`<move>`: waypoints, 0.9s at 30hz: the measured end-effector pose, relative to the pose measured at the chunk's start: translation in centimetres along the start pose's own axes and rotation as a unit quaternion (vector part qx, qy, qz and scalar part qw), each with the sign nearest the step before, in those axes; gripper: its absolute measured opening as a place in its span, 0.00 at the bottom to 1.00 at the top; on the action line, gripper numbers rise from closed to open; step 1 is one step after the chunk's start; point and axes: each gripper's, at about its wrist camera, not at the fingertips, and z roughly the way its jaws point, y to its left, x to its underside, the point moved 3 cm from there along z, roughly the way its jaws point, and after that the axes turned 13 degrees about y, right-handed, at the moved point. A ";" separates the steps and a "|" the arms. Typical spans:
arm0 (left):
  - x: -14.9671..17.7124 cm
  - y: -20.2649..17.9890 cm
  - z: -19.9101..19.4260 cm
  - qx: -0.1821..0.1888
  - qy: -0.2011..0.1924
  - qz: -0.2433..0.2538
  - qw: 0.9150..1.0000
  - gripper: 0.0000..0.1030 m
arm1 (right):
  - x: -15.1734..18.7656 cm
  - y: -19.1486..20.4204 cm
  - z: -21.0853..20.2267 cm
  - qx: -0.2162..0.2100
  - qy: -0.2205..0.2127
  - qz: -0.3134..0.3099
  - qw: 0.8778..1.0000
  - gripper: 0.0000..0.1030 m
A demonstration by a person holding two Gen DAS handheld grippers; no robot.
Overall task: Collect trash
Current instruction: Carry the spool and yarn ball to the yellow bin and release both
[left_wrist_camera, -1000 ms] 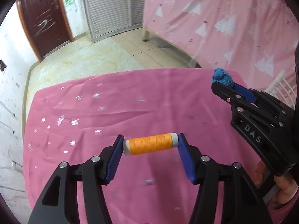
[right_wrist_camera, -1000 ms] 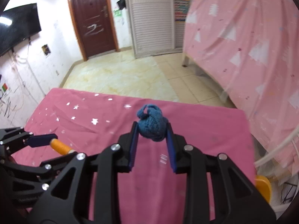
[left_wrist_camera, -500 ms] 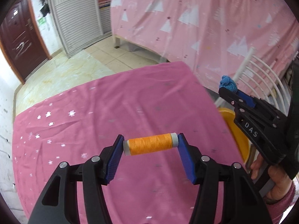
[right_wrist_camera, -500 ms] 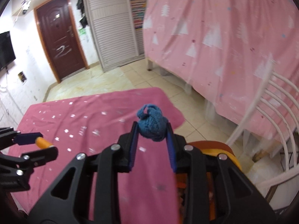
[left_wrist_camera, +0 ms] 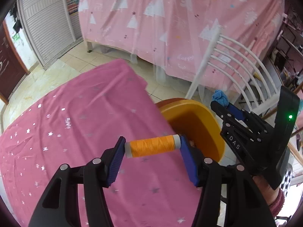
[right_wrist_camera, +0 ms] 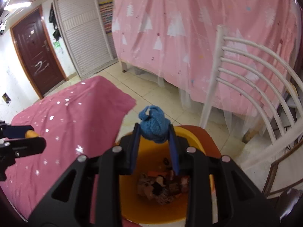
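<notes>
My left gripper is shut on an orange thread spool, held by its white ends above the right edge of the pink table, beside the orange bin. My right gripper is shut on a blue knitted ball and holds it above the orange bin, which has several bits of trash in its bottom. The right gripper also shows in the left wrist view, over the bin's far side. The left gripper shows at the left of the right wrist view.
A white slatted chair stands right of the bin. A bed draped in pink tree-print cloth is behind. Tiled floor lies between table and bed. A dark door is at the far left.
Both grippers have swung right from over the table's middle to its right edge. The orange bin and chair have come into view. Both grips are unchanged.
</notes>
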 end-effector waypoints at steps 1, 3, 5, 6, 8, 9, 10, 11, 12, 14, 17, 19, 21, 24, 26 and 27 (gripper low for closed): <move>-0.2 -0.3 0.1 -0.002 0.001 0.003 1.000 0.51 | 0.3 -0.7 0.1 0.002 0.001 0.005 1.000 0.27; -0.6 -1.4 0.7 -0.007 0.006 0.010 1.000 0.51 | 0.6 -1.6 0.2 0.002 0.002 0.012 1.000 0.27; -0.5 -2.4 1.1 -0.010 0.010 0.017 1.000 0.51 | 0.9 -2.3 0.3 0.000 0.002 0.018 1.000 0.27; -0.6 -3.0 1.4 -0.012 0.012 0.020 1.000 0.51 | 1.0 -2.6 0.4 0.000 0.002 0.020 1.000 0.27; -0.8 -3.4 1.8 -0.013 0.016 0.024 1.000 0.51 | 1.3 -3.0 0.5 0.000 0.003 0.021 1.000 0.27; -0.8 -3.7 2.0 -0.014 0.017 0.026 0.999 0.51 | 1.4 -3.2 0.6 0.000 0.003 0.021 1.000 0.27; -1.0 -4.1 2.3 -0.018 0.018 0.029 0.999 0.51 | 1.5 -3.4 0.7 0.000 0.004 0.022 1.000 0.27; -1.0 -4.3 2.4 -0.022 0.018 0.031 0.999 0.51 | 1.5 -3.5 0.8 -0.001 0.005 0.023 1.000 0.27; -1.2 -4.6 2.7 -0.025 0.020 0.033 0.999 0.51 | 1.6 -3.7 0.9 -0.001 0.005 0.025 1.000 0.27; -1.3 -5.0 3.1 -0.027 0.024 0.035 0.999 0.51 | 1.8 -3.9 1.1 -0.004 0.006 0.027 1.000 0.27; -1.5 -5.5 3.6 -0.030 0.029 0.038 0.998 0.51 | 2.1 -4.2 1.4 -0.007 0.009 0.027 1.000 0.27; -1.6 -5.8 3.9 -0.032 0.030 0.040 0.998 0.51 | 2.2 -4.2 1.7 -0.011 0.014 0.024 1.000 0.27; -1.9 -6.3 4.2 -0.032 0.032 0.041 0.998 0.51 | 2.5 -4.2 2.1 -0.012 0.020 0.020 1.000 0.27; -2.2 -6.8 4.7 -0.034 0.033 0.044 0.998 0.51 | 2.8 -4.2 2.9 -0.013 0.036 0.015 0.999 0.30; -2.3 -7.1 5.1 -0.027 0.038 0.049 0.998 0.53 | 3.1 -4.1 3.2 -0.009 0.044 0.013 0.999 0.49; -2.4 -7.2 5.2 -0.026 0.040 0.050 0.998 0.55 | 3.1 -4.2 3.3 -0.009 0.045 0.013 0.999 0.51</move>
